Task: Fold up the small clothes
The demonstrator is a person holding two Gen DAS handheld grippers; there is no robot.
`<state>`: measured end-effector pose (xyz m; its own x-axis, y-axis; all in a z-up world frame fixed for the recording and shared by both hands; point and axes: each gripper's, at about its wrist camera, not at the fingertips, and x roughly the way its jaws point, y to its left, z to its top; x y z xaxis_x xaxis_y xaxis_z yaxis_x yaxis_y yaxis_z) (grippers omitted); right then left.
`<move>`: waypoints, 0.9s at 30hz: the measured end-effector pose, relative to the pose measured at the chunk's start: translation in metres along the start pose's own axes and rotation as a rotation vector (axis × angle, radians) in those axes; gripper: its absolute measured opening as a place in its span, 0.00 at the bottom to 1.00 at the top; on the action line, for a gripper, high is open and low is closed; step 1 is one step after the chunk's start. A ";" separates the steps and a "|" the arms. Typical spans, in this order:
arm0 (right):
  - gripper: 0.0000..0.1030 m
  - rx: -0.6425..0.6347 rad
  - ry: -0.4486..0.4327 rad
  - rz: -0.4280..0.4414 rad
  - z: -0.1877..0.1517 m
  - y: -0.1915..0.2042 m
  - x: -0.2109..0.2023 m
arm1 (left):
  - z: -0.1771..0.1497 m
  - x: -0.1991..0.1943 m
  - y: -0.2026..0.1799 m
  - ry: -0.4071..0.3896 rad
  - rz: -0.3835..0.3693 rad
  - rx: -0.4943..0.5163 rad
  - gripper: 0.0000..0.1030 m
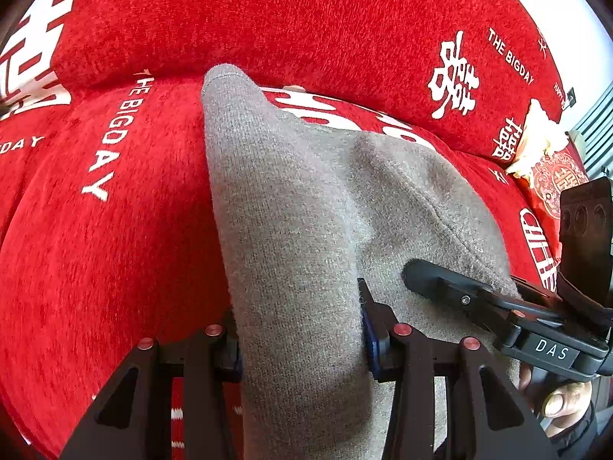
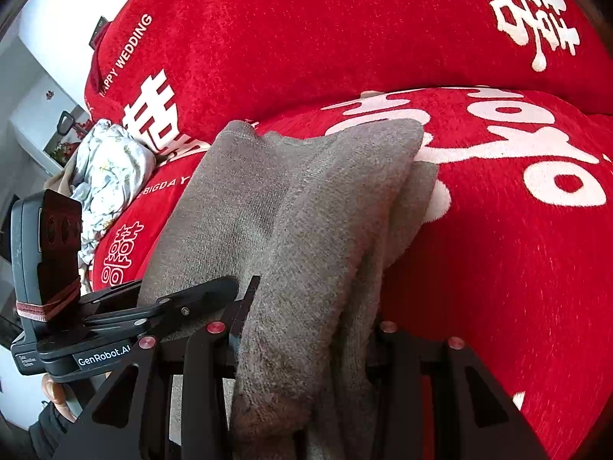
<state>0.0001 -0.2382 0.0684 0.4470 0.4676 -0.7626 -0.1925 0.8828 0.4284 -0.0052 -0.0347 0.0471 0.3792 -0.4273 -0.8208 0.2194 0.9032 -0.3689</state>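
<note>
Draping thick, fuzzy grey knit garment [image 1: 291, 207], folded.

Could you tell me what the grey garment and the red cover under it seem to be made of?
The grey garment looks like a soft knit, perhaps wool or fleece: fine ribbing and a fuzzy, matte nap show. The red cover looks like chenille or plush: short, streaky pile with white lettering, apparently woven in.
</note>
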 end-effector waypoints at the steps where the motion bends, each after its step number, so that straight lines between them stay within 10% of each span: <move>1: 0.41 -0.003 0.000 0.000 -0.002 0.001 -0.001 | -0.002 -0.001 0.000 -0.002 0.000 0.000 0.45; 27: 0.41 -0.048 -0.024 -0.008 -0.050 0.027 -0.015 | -0.057 -0.027 0.003 -0.048 0.009 0.018 0.45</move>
<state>-0.0553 -0.2188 0.0669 0.4696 0.4597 -0.7538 -0.2299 0.8880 0.3983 -0.0655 -0.0181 0.0430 0.4234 -0.4214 -0.8020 0.2324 0.9061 -0.3534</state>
